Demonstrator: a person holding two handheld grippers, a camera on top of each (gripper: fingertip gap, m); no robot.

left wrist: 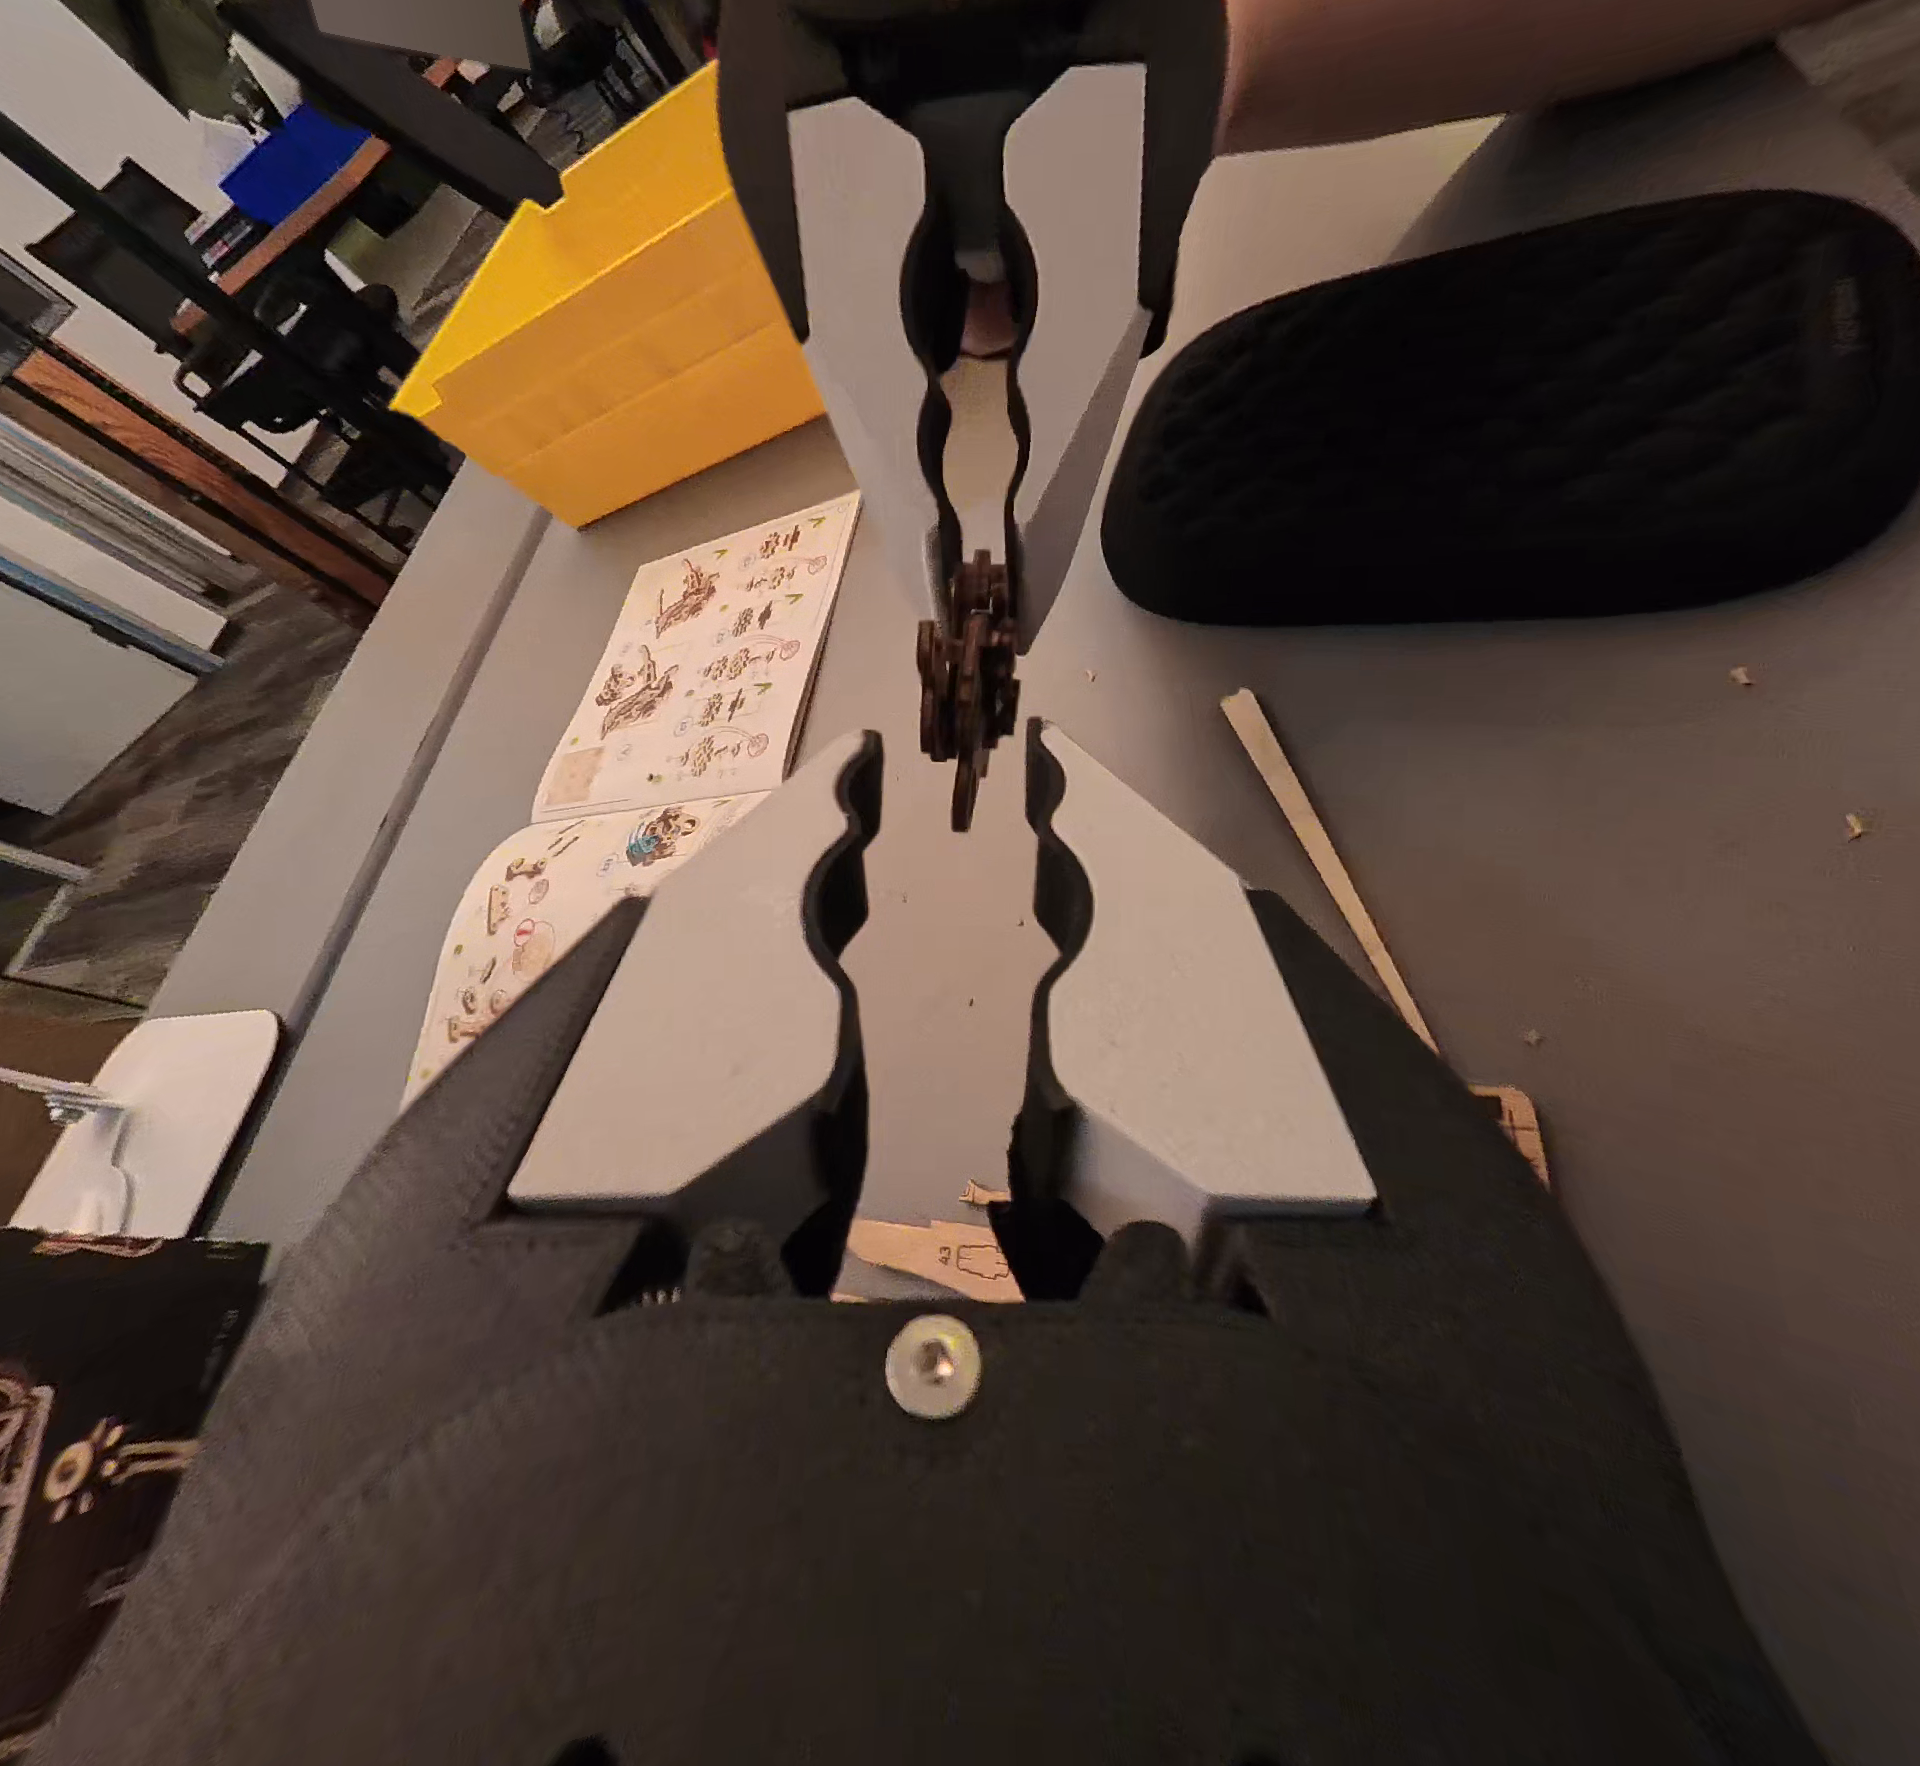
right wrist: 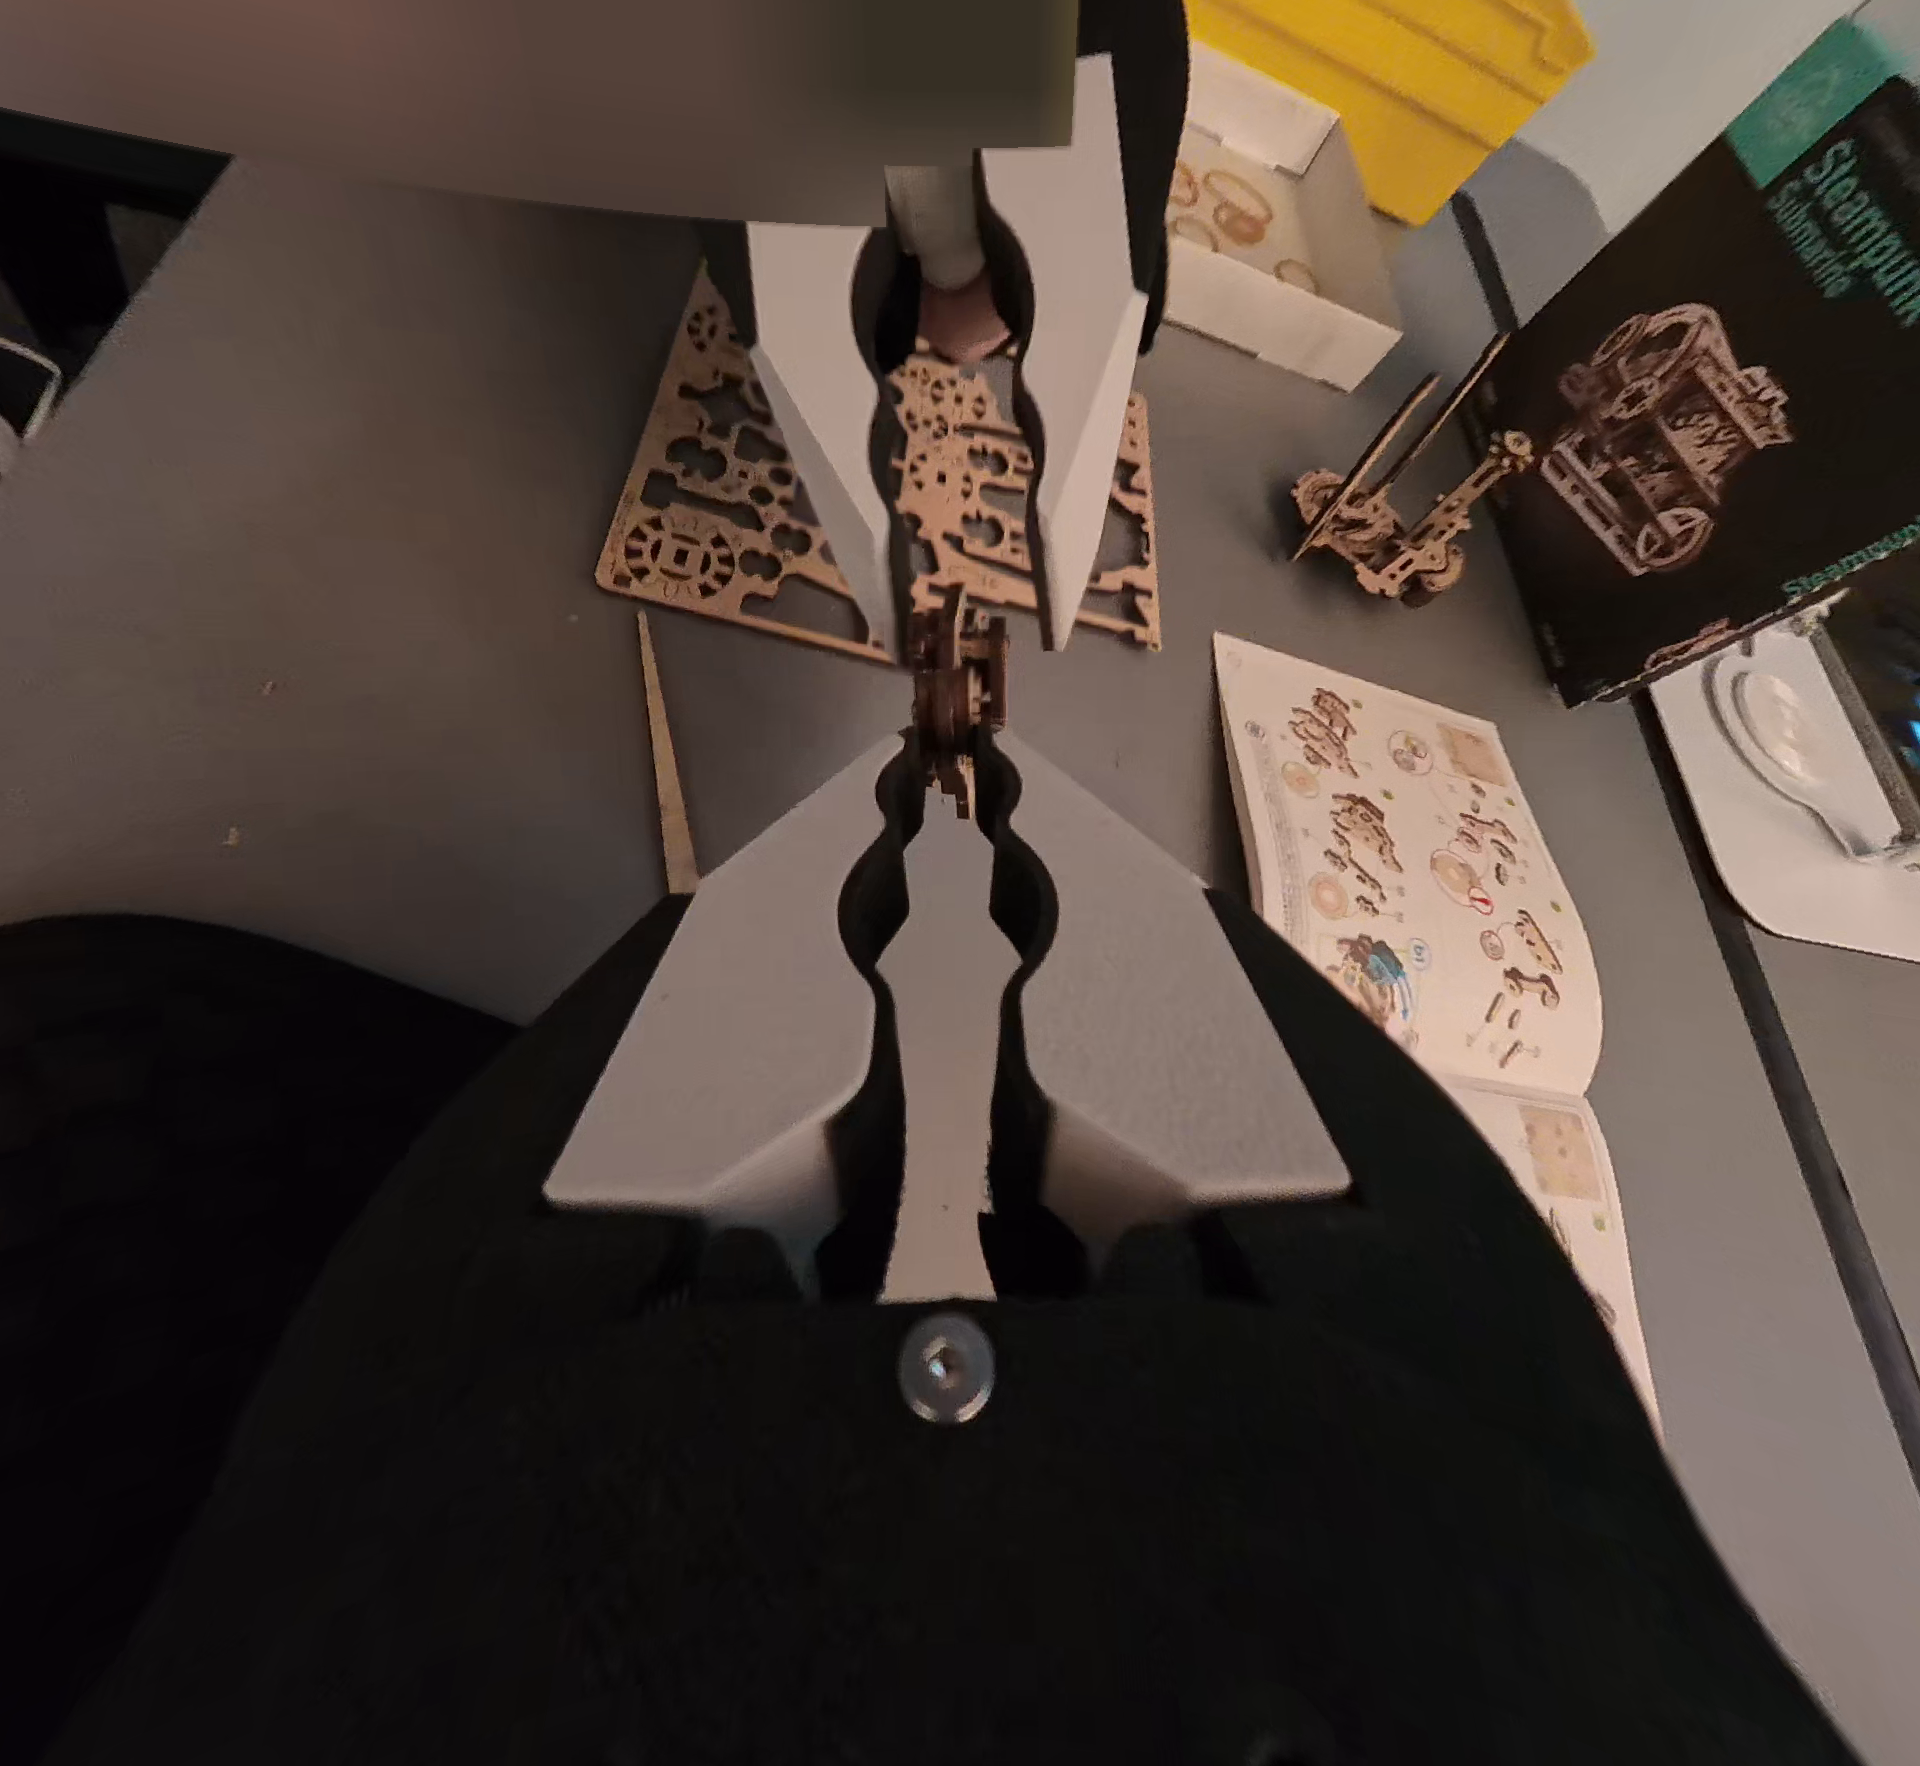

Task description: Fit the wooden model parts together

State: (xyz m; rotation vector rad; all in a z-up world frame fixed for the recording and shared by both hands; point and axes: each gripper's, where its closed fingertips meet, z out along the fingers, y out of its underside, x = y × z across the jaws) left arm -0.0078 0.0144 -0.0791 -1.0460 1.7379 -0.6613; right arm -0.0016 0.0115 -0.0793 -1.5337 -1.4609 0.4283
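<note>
1. Left gripper (left wrist: 954, 740): fingers parted, empty, tips flanking the lower end of the wooden gear cluster (left wrist: 968, 677).
2. Cluster dead ahead, long axis along the fingers, above the worktop (left wrist: 1558, 885).
3. Right gripper (left wrist: 977, 573) opposite: fingers clamped on its far end.

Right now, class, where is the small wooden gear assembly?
The wooden gear assembly hangs above the grey table, pinched by the right hand-held gripper, facing the open left hand-held gripper.

A yellow bin (left wrist: 634, 334) stands at the grey counter (left wrist: 1558, 885) edge. An open instruction booklet (right wrist: 1403, 864) lies flat, near a black printed box (right wrist: 1714, 428). A black padded rest (left wrist: 1507, 407) lies opposite.
</note>
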